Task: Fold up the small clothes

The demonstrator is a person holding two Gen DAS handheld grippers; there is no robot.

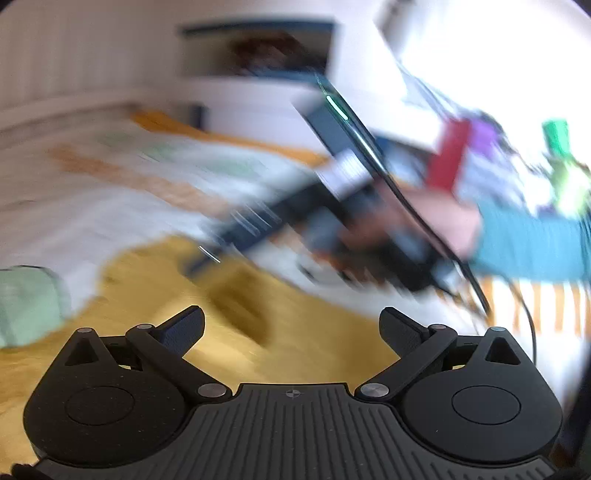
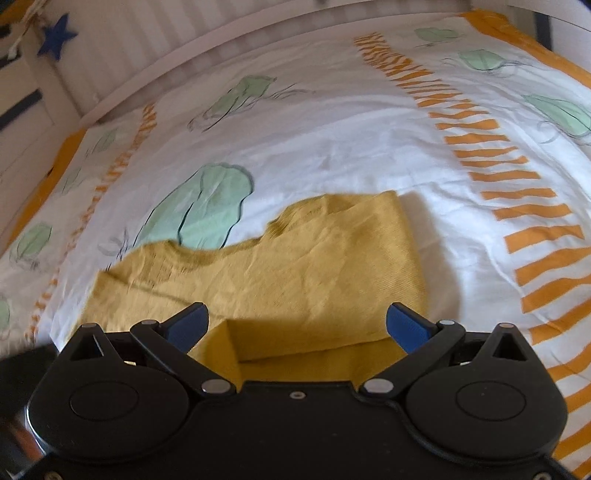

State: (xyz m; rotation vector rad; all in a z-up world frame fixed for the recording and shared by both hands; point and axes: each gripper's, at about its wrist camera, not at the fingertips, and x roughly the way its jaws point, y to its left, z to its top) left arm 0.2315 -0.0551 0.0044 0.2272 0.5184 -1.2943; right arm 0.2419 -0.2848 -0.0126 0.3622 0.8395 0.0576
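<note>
A mustard-yellow garment (image 2: 295, 258) lies flat on the white bed cover (image 2: 332, 147), with a folded edge near its lower middle. My right gripper (image 2: 298, 310) hovers just over its near part, jaws wide open, nothing pinched between the blue pads (image 2: 406, 326). In the blurred left wrist view the same yellow garment (image 1: 155, 295) spreads below my left gripper (image 1: 291, 317), which is open and holds nothing. Beyond it a hand (image 1: 454, 218) in a teal sleeve (image 1: 535, 243) grasps the dark right gripper (image 1: 369, 236).
The cover carries green leaf prints (image 2: 207, 206) and orange stripe bands (image 2: 517, 192). A white slatted bed rail (image 2: 184, 37) curves along the far side, with a blue star (image 2: 57, 35) at the upper left. A black cable (image 1: 388, 177) runs past blurred shelves and a red object (image 1: 448, 155).
</note>
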